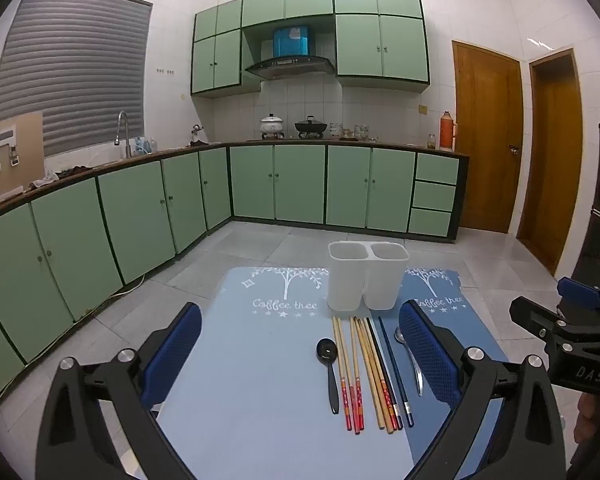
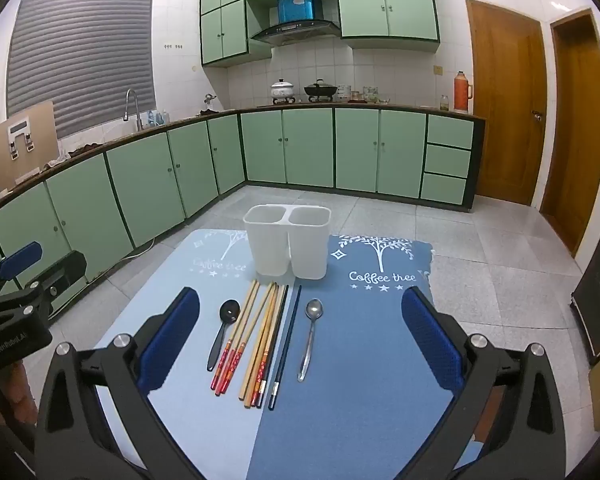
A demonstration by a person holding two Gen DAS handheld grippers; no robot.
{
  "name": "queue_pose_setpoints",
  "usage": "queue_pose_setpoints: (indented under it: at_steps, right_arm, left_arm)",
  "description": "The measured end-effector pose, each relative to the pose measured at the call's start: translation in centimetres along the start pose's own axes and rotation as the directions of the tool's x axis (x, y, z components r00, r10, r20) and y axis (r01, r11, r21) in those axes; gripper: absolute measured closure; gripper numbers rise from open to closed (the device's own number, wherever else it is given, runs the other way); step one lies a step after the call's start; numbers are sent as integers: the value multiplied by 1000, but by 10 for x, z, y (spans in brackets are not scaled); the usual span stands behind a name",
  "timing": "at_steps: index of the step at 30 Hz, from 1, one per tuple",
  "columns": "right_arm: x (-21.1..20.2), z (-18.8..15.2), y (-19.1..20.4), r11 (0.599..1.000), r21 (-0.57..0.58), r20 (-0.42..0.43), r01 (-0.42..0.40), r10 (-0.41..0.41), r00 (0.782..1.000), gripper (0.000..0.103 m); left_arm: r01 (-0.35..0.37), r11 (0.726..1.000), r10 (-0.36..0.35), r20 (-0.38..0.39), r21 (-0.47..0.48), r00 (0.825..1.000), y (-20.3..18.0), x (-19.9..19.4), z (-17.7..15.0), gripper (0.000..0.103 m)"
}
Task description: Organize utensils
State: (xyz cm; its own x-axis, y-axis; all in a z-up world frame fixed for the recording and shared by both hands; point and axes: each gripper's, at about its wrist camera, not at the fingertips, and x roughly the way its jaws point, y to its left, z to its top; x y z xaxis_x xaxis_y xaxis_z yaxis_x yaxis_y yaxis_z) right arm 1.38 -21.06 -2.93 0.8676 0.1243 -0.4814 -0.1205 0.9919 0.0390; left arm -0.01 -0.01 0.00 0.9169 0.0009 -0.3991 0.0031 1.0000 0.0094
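Nothing is picked yet: the left hand-held gripper [image 1: 300,352] and right hand-held gripper [image 2: 300,340] both hover released above the mats. The chopsticks [image 2: 256,344], black spoon [image 2: 223,330] and metal spoon [image 2: 310,336] lie side by side, long axes pointing toward the white two-compartment holder [image 2: 287,240] just beyond. Next comes closing on one utensil

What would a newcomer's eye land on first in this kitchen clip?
Probably the white two-compartment holder standing empty at the far edge of the blue mats. In front of it lies a neat row: black spoon, chopsticks, metal spoon. The right gripper and left gripper hover open, holding nothing.
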Motion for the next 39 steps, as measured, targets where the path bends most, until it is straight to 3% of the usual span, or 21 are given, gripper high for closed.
queue_pose_setpoints:
  at_steps: [39]
  right_arm:
    - [-3, 3, 1, 1000, 4, 5, -4, 4, 1000, 5]
  left_arm:
    - [-2, 1000, 1, 9, 3, 1000, 0, 0, 0, 6]
